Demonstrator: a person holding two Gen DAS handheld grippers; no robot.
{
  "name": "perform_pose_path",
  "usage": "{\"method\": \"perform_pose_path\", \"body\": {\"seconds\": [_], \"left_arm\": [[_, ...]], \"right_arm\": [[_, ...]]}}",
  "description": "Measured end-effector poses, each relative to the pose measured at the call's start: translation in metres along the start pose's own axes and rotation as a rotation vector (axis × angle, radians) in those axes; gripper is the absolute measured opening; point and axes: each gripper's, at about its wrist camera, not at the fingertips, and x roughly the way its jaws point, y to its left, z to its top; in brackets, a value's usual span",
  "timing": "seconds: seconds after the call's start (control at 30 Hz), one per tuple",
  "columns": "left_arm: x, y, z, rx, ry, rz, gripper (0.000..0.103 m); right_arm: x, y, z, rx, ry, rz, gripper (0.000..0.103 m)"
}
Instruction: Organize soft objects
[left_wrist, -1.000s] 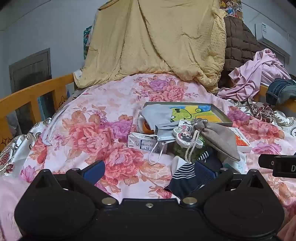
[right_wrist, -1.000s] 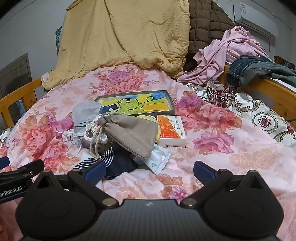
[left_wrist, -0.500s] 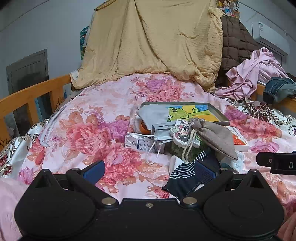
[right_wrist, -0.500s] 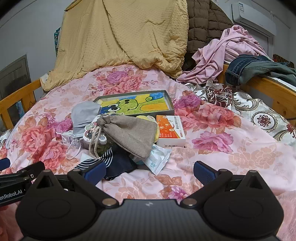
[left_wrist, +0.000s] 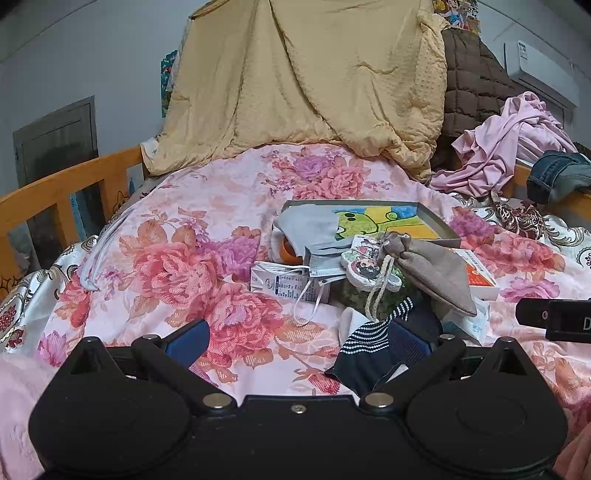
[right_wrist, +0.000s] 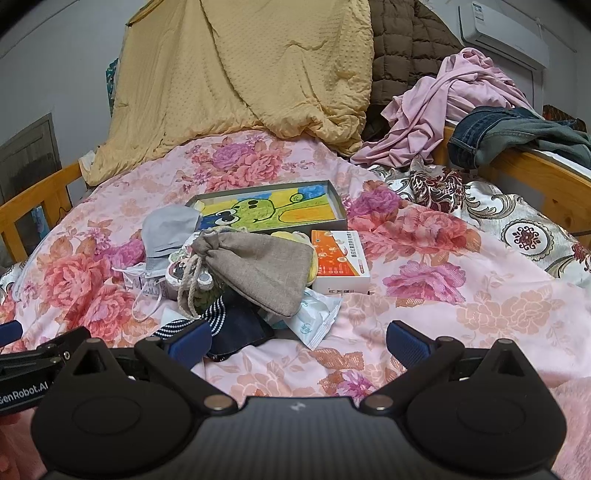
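The pile of soft things lies on the floral bedspread (right_wrist: 461, 306) of a bed, just in front of the frog-picture box (right_wrist: 266, 212), which serves as the landmark. A grey drawstring pouch (right_wrist: 258, 266) rests against the box's near edge, a grey face mask (left_wrist: 314, 230) drapes over its left corner, and an orange-and-white carton (right_wrist: 340, 260) sits by its near right corner. Nearer the camera than the pouch lies a navy striped sock (left_wrist: 376, 343).

The left tool (left_wrist: 299, 338) has its fingers wide apart, the sock touching its right finger. The right tool (right_wrist: 299, 341) is also spread, holding nothing, with the sock beside its left finger.
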Motion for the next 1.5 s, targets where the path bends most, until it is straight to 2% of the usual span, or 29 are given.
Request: {"method": "perform_pose_path", "body": {"seconds": [1.5], "left_arm": [[0.0019,-0.0012,-0.0015,0.006,0.0,-0.003,0.102]], "right_arm": [[-0.0006,0.0033,0.0007,0.007,-0.003,0.003,0.103]]}}
